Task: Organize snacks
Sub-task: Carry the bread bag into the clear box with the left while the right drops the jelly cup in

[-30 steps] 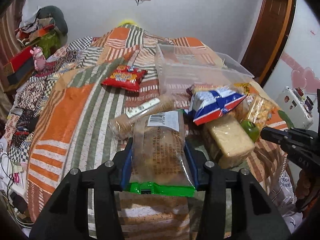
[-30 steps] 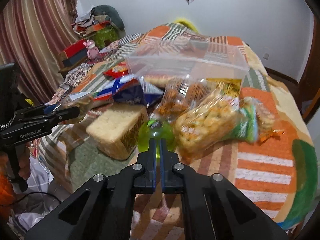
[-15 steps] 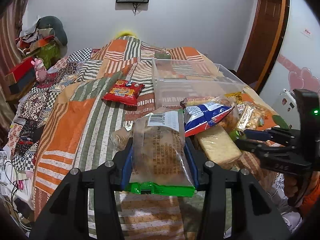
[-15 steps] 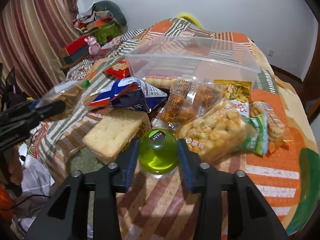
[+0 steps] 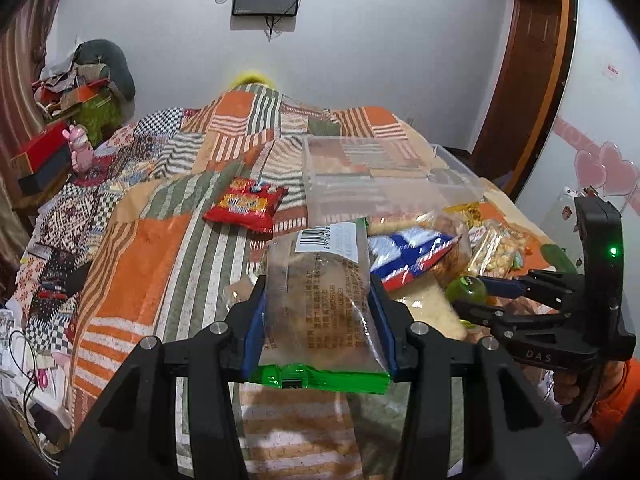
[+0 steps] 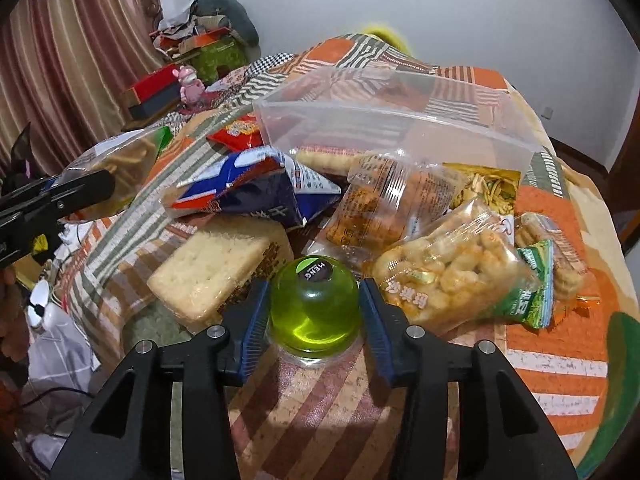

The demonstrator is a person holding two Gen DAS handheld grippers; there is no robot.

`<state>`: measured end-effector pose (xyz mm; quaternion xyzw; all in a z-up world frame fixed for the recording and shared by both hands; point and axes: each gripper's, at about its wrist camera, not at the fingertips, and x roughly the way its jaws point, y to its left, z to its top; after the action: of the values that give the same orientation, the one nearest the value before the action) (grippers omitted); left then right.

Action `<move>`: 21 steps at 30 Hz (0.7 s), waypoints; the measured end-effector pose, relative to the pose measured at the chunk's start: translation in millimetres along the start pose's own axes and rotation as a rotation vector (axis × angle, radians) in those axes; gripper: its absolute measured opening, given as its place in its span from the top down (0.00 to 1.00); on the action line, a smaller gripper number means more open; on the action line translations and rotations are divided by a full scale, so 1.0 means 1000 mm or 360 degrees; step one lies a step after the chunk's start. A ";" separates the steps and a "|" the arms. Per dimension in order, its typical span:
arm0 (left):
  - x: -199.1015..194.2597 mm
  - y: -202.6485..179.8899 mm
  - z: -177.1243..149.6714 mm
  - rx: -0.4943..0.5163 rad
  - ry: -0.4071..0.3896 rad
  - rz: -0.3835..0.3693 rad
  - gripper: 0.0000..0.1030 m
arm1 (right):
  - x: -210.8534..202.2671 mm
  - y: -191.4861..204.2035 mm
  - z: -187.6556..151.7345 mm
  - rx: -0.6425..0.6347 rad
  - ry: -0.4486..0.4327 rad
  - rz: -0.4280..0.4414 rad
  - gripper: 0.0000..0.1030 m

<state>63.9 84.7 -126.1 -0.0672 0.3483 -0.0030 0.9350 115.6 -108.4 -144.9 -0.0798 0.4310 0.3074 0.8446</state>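
Observation:
My left gripper point(image 5: 318, 326) is shut on a clear biscuit packet point(image 5: 320, 300) with a green end and holds it above the bed. My right gripper point(image 6: 314, 314) stands open around a round green jelly cup point(image 6: 314, 304) that sits on the bedspread; its pads are close to the cup's sides. The clear plastic bin point(image 6: 396, 120) stands behind the snack pile; it also shows in the left wrist view point(image 5: 372, 180). A blue chip bag point(image 6: 256, 188), a cracker block point(image 6: 218, 264) and a puffed-snack bag point(image 6: 452, 268) lie around the cup.
A red snack packet point(image 5: 246, 204) lies alone left of the bin. The patchwork bedspread point(image 5: 140, 272) covers the bed. Boxes and a pink toy point(image 5: 78, 142) sit at the far left. A wooden door point(image 5: 520, 80) stands at the right.
My right gripper opened from shut and closed in around the green jelly cup. My left gripper lifted the biscuit packet higher off the bed.

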 end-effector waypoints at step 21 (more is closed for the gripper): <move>0.037 -0.029 0.077 0.0092 -0.0138 -0.0079 0.55 | -0.052 -0.042 0.061 0.0098 -0.0372 -0.0091 0.59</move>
<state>142.8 63.5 -89.1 -0.0488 0.3054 -0.0334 0.9504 159.1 -141.3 -71.9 -0.0299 0.3364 0.2771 0.8995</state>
